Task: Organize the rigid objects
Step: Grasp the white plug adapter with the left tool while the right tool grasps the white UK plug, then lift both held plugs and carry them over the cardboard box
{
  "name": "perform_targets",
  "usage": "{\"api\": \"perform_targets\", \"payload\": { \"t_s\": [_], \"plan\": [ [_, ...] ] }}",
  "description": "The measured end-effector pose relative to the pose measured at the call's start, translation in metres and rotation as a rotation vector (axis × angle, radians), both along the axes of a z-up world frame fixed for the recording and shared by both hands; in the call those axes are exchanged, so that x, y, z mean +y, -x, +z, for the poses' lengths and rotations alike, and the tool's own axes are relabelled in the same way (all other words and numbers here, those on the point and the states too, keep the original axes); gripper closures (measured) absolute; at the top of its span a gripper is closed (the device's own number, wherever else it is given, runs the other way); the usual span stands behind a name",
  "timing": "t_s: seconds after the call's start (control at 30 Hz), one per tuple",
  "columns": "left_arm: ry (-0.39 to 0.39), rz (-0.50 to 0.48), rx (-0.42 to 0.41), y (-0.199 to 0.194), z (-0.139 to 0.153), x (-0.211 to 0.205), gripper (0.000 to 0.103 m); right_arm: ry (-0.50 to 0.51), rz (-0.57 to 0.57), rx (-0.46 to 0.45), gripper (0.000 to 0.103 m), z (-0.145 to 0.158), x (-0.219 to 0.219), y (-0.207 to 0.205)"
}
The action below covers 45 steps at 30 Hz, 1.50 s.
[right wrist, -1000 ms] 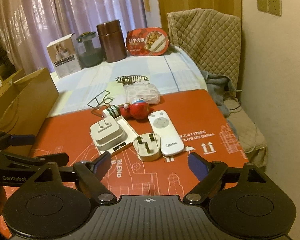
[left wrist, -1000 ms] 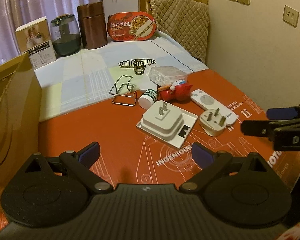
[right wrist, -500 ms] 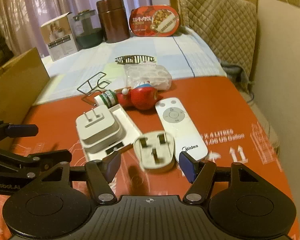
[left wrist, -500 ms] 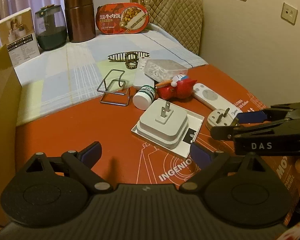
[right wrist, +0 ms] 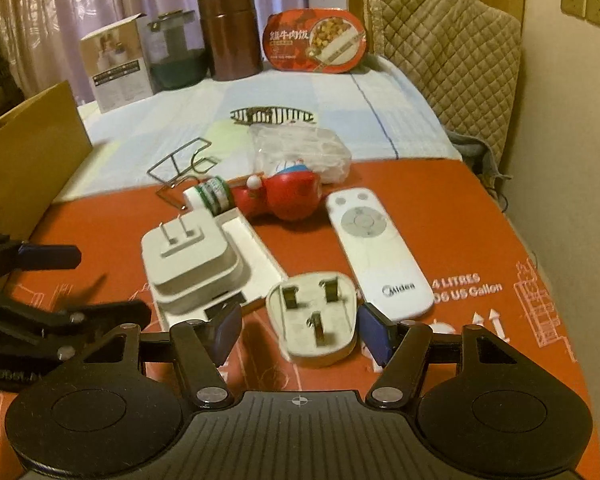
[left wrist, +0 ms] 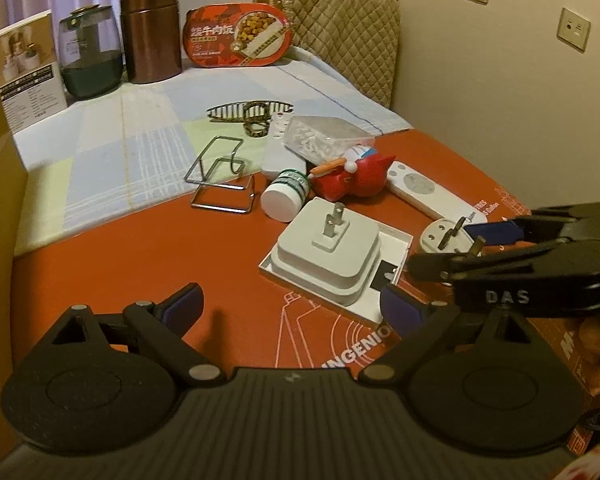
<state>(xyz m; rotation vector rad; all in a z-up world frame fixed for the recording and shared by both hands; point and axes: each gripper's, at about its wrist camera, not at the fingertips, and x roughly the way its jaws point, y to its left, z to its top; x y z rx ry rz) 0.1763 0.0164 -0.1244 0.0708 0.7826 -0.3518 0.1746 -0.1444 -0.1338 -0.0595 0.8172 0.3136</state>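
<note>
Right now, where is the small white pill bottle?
In the right wrist view, the pill bottle lies left of centre, between the wire stand and the red toy.

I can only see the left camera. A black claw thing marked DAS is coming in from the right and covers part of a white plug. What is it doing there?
Observer: That is the right gripper. Its own camera shows the three-pin plug lying between its fingers, and its jaws are closing.
Operator: Has it grabbed the plug yet?
Observer: Not yet. One blue pad is clearly apart from the plug's side.
Operator: How is the plug lying?
Observer: Flat on the orange tabletop, with all three pins pointing up.
Operator: Is anything in the way?
Observer: The white remote lies close by, its near end right beside the other pad.
</note>
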Motion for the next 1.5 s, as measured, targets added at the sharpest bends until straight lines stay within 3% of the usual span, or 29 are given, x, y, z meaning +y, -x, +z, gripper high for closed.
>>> {"api": "perform_targets", "payload": {
  "t_s": [0.13, 0.57, 0.73, 0.9, 1.17, 1.5],
  "plan": [
    [-0.012, -0.028, -0.019, -0.003, 0.001, -0.004, 0.010, 0.016, -0.005, -0.004, 0.057, -0.005, 0.003, -0.004],
    [-0.082, -0.174, -0.089, -0.024, -0.002, -0.029, 0.024, -0.011, -0.053, -0.071, 0.057, 0.012, -0.009, 0.007],
    [-0.131, -0.225, -0.078, -0.034, -0.012, -0.040, 0.041, -0.022, -0.089, -0.063, 0.058, 0.013, -0.016, 0.005],
    [-0.159, -0.251, -0.076, -0.030, -0.013, -0.044, 0.044, -0.024, -0.109, -0.067, 0.057, 0.013, -0.021, 0.004],
    [-0.176, -0.229, -0.058, -0.035, -0.013, -0.049, 0.044, -0.028, -0.125, -0.062, 0.058, 0.013, -0.022, 0.004],
    [-0.117, -0.133, -0.033, -0.027, -0.002, -0.040, 0.045, -0.043, -0.139, -0.082, 0.058, 0.024, -0.022, 0.007]
  ]
}}
